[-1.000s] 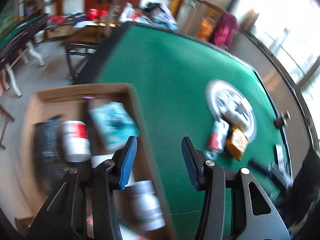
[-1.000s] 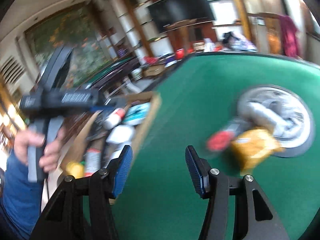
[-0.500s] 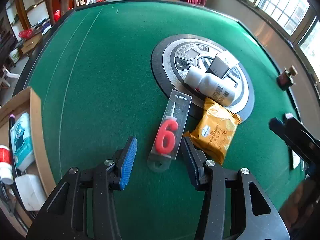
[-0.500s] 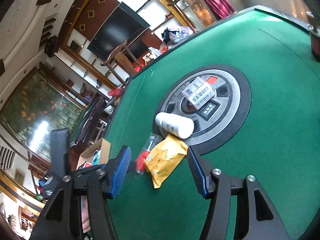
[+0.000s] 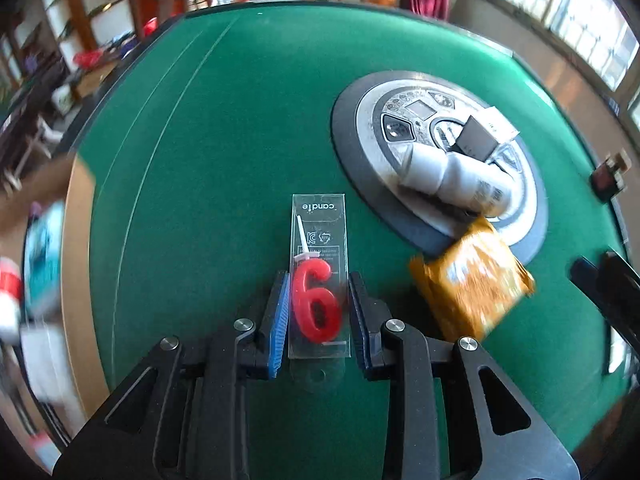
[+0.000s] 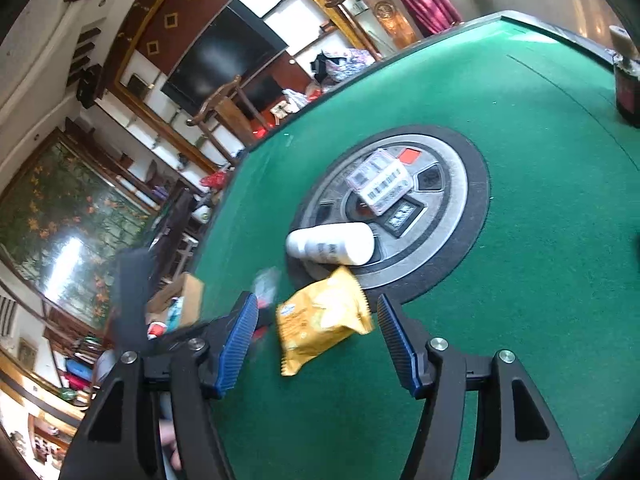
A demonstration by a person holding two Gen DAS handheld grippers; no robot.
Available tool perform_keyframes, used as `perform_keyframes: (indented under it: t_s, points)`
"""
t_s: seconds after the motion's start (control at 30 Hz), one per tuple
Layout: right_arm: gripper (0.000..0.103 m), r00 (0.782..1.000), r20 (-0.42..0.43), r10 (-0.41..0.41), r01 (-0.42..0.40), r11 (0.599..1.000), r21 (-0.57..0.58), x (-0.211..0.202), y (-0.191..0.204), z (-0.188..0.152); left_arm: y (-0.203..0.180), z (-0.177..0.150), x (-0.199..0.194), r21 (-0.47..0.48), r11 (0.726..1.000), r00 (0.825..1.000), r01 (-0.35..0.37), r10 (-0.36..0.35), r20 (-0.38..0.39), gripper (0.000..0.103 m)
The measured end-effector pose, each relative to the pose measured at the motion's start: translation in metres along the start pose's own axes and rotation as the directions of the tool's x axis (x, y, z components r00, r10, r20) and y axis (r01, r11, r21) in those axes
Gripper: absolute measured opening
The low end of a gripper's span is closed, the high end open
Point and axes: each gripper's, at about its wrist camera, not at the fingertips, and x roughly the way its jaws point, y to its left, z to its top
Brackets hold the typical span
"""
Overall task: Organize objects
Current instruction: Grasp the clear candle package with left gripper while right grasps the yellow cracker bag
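A clear candle pack [image 5: 320, 232] with a red "6" lies on the green felt table [image 5: 220, 152]. My left gripper [image 5: 318, 280] is closing over the pack's near end, and both blue pads touch its long edges. To its right lies a yellow snack packet [image 5: 472, 284], partly on the round console's rim [image 5: 352, 148]. In the right wrist view the same packet [image 6: 320, 320] sits between the fingers of my right gripper [image 6: 316, 298]. Those jaws are opening and neither pad touches the packet.
A white bottle [image 6: 332, 244] and a small barcoded box [image 6: 380, 182] lie on the round console [image 6: 452, 200]. A cardboard box [image 5: 78, 280] holding several items stands past the table's left edge. A dark bottle [image 6: 626, 88] stands at the far right rim.
Both grippers swung from the cardboard box over to the table. The left one came down over the candle pack and narrowed onto it. The right one settled around the yellow packet and widened.
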Motion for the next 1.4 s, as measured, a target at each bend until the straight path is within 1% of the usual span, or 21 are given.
perform_keyframes:
  t_s: [0.1, 0.17, 0.3, 0.33, 0.4, 0.5, 0.53, 0.57, 0.63, 0.67, 0.7, 0.77, 0.83, 0.9, 0.93, 1.0, 1.03, 1.17, 1.23, 1.33, 1.4]
  points:
    - [0.064, 0.997, -0.046, -0.061, 0.058, 0.996, -0.071, 0.025, 0.002, 0.009, 0.015, -0.022, -0.008, -0.06, 0.998, 0.999, -0.011, 0.013, 0.043, 0.027]
    - [0.064, 0.994, -0.069, -0.085, 0.077, 0.992, -0.101, 0.04, 0.001, 0.011, 0.021, -0.029, -0.01, -0.072, 0.997, 0.998, -0.019, 0.024, 0.065, 0.027]
    - [0.064, 0.988, -0.145, -0.05, 0.027, 0.987, -0.156, 0.054, 0.009, 0.002, 0.031, -0.032, -0.01, -0.079, 0.997, 0.995, -0.001, 0.009, 0.097, 0.027]
    - [0.064, 0.981, -0.187, -0.044, 0.008, 0.981, -0.192, 0.053, 0.016, -0.004, 0.027, -0.033, -0.012, -0.081, 0.997, 0.994, 0.006, 0.003, 0.106, 0.027]
    - [0.064, 0.975, -0.222, -0.032, -0.032, 0.96, -0.277, 0.046, 0.03, -0.015, 0.032, -0.035, -0.013, -0.084, 0.996, 0.993, 0.018, -0.008, 0.119, 0.027]
    - [0.066, 0.98, -0.137, -0.146, 0.092, 0.936, -0.339, 0.041, 0.037, -0.019, 0.042, -0.034, -0.016, -0.091, 0.995, 0.991, 0.037, -0.025, 0.128, 0.027]
    - [0.066, 0.978, -0.122, -0.17, 0.117, 0.928, -0.352, 0.041, 0.039, -0.019, 0.043, -0.033, -0.016, -0.096, 0.994, 0.991, 0.043, -0.03, 0.133, 0.027]
    - [0.066, 0.978, -0.117, -0.172, 0.12, 0.925, -0.361, 0.042, 0.04, -0.019, 0.043, -0.033, -0.016, -0.1, 0.994, 0.99, 0.046, -0.032, 0.136, 0.027]
    - [0.066, 0.983, -0.115, -0.143, 0.089, 0.919, -0.385, 0.04, 0.045, -0.02, 0.041, -0.034, -0.017, -0.093, 0.995, 0.99, 0.039, -0.025, 0.141, 0.028]
    - [0.066, 0.984, -0.102, -0.144, 0.089, 0.906, -0.414, 0.039, 0.05, -0.019, 0.039, -0.035, -0.018, -0.089, 0.995, 0.989, 0.033, -0.02, 0.144, 0.028]
    - [0.066, 0.985, -0.089, -0.148, 0.094, 0.891, -0.445, 0.039, 0.055, -0.019, 0.038, -0.035, -0.018, -0.086, 0.996, 0.989, 0.029, -0.016, 0.146, 0.028]
    - [0.069, 0.99, -0.088, -0.111, 0.047, 0.841, -0.539, 0.043, 0.068, -0.015, 0.037, -0.036, -0.019, -0.082, 0.996, 0.989, 0.025, -0.013, 0.148, 0.028]
    - [0.073, 0.993, -0.087, -0.085, 0.019, 0.81, -0.586, 0.054, 0.079, -0.011, 0.037, -0.035, -0.018, -0.089, 0.996, 0.989, 0.032, -0.018, 0.148, 0.028]
    - [0.074, 0.989, -0.122, -0.087, -0.002, 0.806, -0.592, 0.069, 0.082, -0.007, 0.037, -0.035, -0.018, -0.091, 0.995, 0.989, 0.036, -0.023, 0.148, 0.028]
    - [0.074, 0.985, -0.158, -0.069, -0.039, 0.804, -0.593, 0.076, 0.081, -0.007, 0.038, -0.035, -0.018, -0.091, 0.995, 0.989, 0.038, -0.024, 0.149, 0.028]
    - [0.074, 0.976, -0.208, -0.065, -0.074, 0.8, -0.595, 0.085, 0.079, -0.012, 0.038, -0.034, -0.018, -0.089, 0.995, 0.989, 0.039, -0.026, 0.148, 0.028]
    - [0.074, 0.967, -0.248, -0.066, -0.098, 0.797, -0.596, 0.087, 0.077, -0.017, 0.038, -0.034, -0.018, -0.091, 0.995, 0.989, 0.041, -0.028, 0.148, 0.028]
    - [0.074, 0.939, -0.335, -0.081, -0.168, 0.741, -0.65, 0.069, 0.081, -0.034, 0.039, -0.035, -0.019, -0.09, 0.995, 0.989, 0.043, -0.029, 0.147, 0.028]
    - [0.074, 0.939, -0.332, -0.092, -0.17, 0.714, -0.68, 0.059, 0.085, -0.043, 0.037, -0.035, -0.019, -0.088, 0.995, 0.989, 0.04, -0.027, 0.147, 0.028]
    - [0.074, 0.941, -0.295, -0.163, -0.111, 0.677, -0.728, 0.058, 0.088, -0.049, 0.035, -0.035, -0.018, -0.083, 0.996, 0.989, 0.035, -0.023, 0.149, 0.028]
    - [0.074, 0.941, -0.294, -0.167, -0.112, 0.666, -0.738, 0.053, 0.085, -0.049, 0.036, -0.036, -0.018, -0.084, 0.996, 0.989, 0.039, -0.026, 0.149, 0.028]
